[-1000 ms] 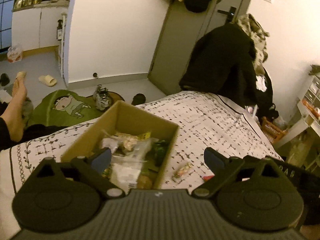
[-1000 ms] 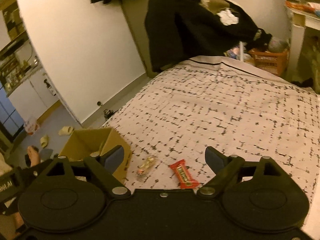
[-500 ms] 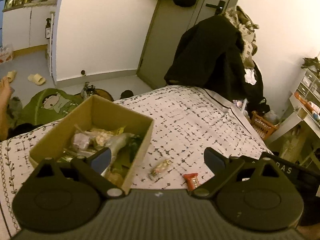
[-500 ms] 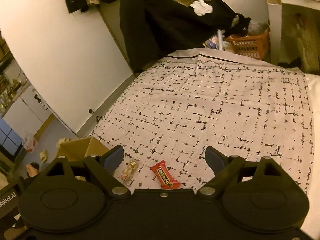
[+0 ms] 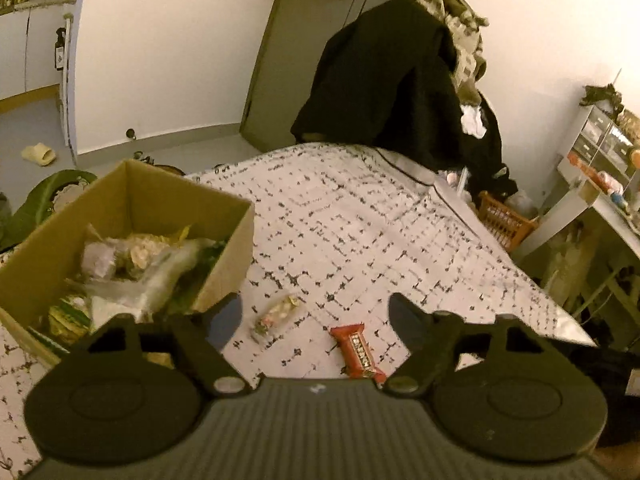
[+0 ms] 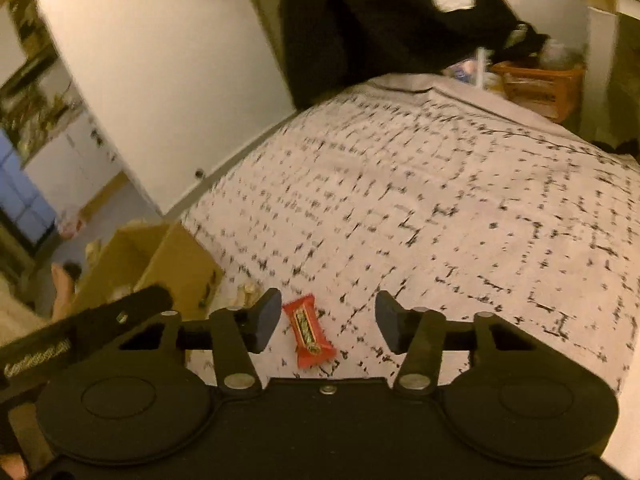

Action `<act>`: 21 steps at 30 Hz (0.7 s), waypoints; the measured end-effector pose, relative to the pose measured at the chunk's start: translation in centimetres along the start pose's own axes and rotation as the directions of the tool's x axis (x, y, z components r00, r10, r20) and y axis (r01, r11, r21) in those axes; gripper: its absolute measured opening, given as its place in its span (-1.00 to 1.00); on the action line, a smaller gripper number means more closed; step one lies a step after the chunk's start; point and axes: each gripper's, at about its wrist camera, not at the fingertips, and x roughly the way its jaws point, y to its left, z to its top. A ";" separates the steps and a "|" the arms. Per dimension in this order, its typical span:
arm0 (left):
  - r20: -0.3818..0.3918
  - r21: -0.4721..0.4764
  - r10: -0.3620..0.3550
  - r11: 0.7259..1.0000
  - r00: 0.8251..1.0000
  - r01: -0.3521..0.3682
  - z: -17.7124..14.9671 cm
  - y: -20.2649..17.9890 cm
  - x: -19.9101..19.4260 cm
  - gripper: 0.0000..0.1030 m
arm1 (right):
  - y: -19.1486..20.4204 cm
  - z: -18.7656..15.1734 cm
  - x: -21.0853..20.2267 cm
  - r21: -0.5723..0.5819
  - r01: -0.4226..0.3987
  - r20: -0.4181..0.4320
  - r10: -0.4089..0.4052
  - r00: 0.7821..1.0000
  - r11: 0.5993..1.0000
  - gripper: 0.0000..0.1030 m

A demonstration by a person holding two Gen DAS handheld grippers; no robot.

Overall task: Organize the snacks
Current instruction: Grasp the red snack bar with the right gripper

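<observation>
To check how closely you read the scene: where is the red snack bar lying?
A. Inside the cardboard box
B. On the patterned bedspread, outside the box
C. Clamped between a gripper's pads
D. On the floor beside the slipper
B: the red snack bar lies flat on the patterned bedspread, apart from the cardboard box, with neither gripper's pads touching it.

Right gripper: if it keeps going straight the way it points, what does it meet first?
Most likely the red snack bar on the bedspread, lying between the open jaws nearer the left one. Depth is hard to judge.
</observation>
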 end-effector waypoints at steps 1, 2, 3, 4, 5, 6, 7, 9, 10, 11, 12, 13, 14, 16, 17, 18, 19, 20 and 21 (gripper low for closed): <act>-0.007 -0.001 0.001 1.000 1.000 -0.001 -0.2 0.0 0.4 0.35 | 0.3 -0.1 0.4 -0.028 0.003 -0.013 -0.003 1.000 1.000 -0.02; -0.016 -0.007 0.003 1.000 1.000 -0.004 -0.3 0.0 0.9 0.26 | 0.4 -0.2 0.8 -0.046 0.002 -0.023 -0.003 1.000 0.999 -0.02; -0.024 -0.015 0.006 1.000 1.000 -0.007 -0.6 0.1 1.3 0.20 | 0.5 -0.3 1.1 -0.059 0.004 -0.030 -0.006 1.000 0.998 -0.02; -0.032 -0.017 0.004 1.000 0.999 -0.004 -0.8 0.1 1.8 0.06 | 0.5 -0.4 1.3 -0.068 0.005 -0.034 -0.007 0.999 0.998 -0.02; -0.042 -0.016 0.003 1.000 0.999 -0.004 -0.9 0.1 2.2 -0.02 | 0.5 -0.5 1.5 -0.074 -0.001 -0.044 -0.002 0.999 0.997 -0.02; -0.052 -0.017 0.005 1.000 0.999 -0.006 -1.0 0.2 2.7 -0.04 | 0.6 -0.6 1.8 -0.083 -0.006 -0.054 0.002 0.999 0.996 -0.01; -0.056 -0.015 0.005 1.000 0.998 -0.006 -1.1 0.2 3.1 -0.06 | 0.8 -0.7 2.0 -0.098 -0.006 -0.059 0.000 0.998 0.995 -0.01; -0.056 0.006 0.017 1.000 0.998 -0.017 -1.3 0.1 3.8 -0.08 | 1.1 -1.0 2.5 -0.132 0.002 -0.068 -0.011 0.998 0.991 -0.01; -0.062 0.009 0.022 1.000 0.998 -0.022 -1.4 0.1 4.2 -0.09 | 1.2 -1.1 2.8 -0.142 0.000 -0.074 -0.011 0.997 0.990 -0.01; -0.070 0.006 0.020 1.000 0.997 -0.019 -1.4 0.2 4.7 -0.09 | 1.3 -1.2 3.2 -0.150 -0.005 -0.081 -0.007 0.997 0.989 -0.04; -0.073 0.005 0.028 1.000 0.997 -0.028 -1.4 0.2 5.1 -0.09 | 1.3 -1.2 3.6 -0.153 -0.006 -0.090 -0.008 0.996 0.988 -0.05; -0.072 0.011 0.039 0.999 0.997 -0.039 -1.4 0.1 5.4 -0.09 | 1.3 -1.2 3.9 -0.154 -0.003 -0.097 -0.012 0.995 0.988 -0.06; -0.072 0.021 0.041 0.999 0.997 -0.039 -1.5 0.1 5.8 -0.09 | 1.2 -1.3 4.3 -0.153 -0.004 -0.103 -0.012 0.995 0.988 -0.09; -0.072 0.023 0.046 0.999 0.996 -0.044 -1.5 0.2 6.4 -0.09 | 1.1 -1.4 5.0 -0.154 -0.024 -0.126 0.004 0.992 0.988 -0.16; -0.075 0.019 0.044 0.999 0.996 -0.043 -1.5 0.3 6.8 -0.09 | 1.1 -1.6 5.4 -0.159 -0.024 -0.136 0.002 0.991 0.987 -0.16; -0.077 0.015 0.043 0.999 0.996 -0.042 -1.5 0.4 7.1 -0.09 | 1.1 -1.7 5.7 -0.164 -0.019 -0.144 -0.005 0.989 0.986 -0.16; -0.079 0.012 0.046 0.999 0.996 -0.045 -1.5 0.5 7.5 -0.09 | 1.1 -1.8 5.9 -0.165 -0.021 -0.151 -0.004 0.988 0.986 -0.16; -0.081 0.011 0.044 0.999 0.996 -0.044 -1.5 0.6 7.8 -0.09 | 1.1 -1.9 6.1 -0.166 -0.029 -0.156 0.002 0.988 0.986 -0.16; -0.082 0.009 0.044 0.999 0.996 -0.043 -1.5 0.6 8.1 -0.09 | 1.2 -1.9 6.3 -0.170 -0.031 -0.159 0.003 0.987 0.985 -0.16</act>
